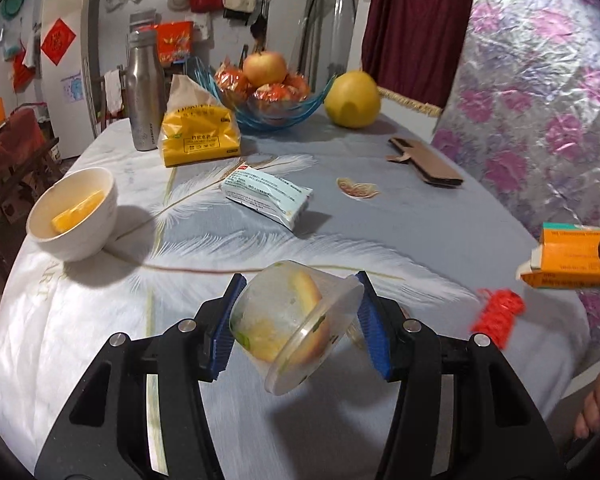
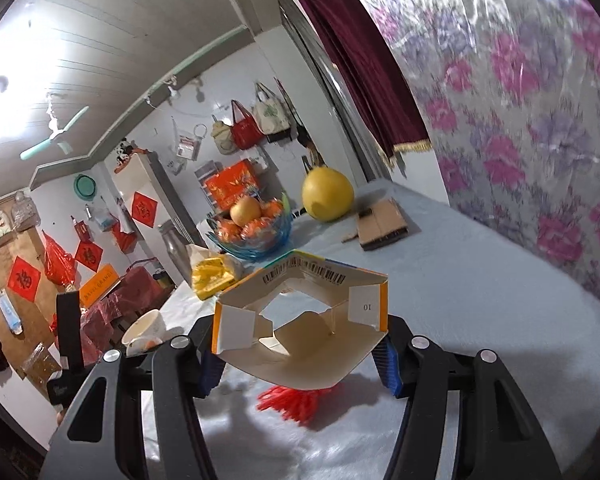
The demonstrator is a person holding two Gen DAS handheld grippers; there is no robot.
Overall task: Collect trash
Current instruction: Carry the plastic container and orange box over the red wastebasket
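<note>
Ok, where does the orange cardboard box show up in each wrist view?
Left wrist: orange cardboard box at the far right edge, mid-height, above the table.
Right wrist: the box fills lower centre, open end toward the camera, squeezed in the right gripper.
Shared landmark: the big yellow pomelo.

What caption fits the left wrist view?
Left gripper jaws shut on a plastic cup, lifted above the table.

Feather-print grey-white tablecloth (image 1: 380, 216), blue glass bowl (image 1: 284, 116), orange carton (image 2: 300, 320).
</note>
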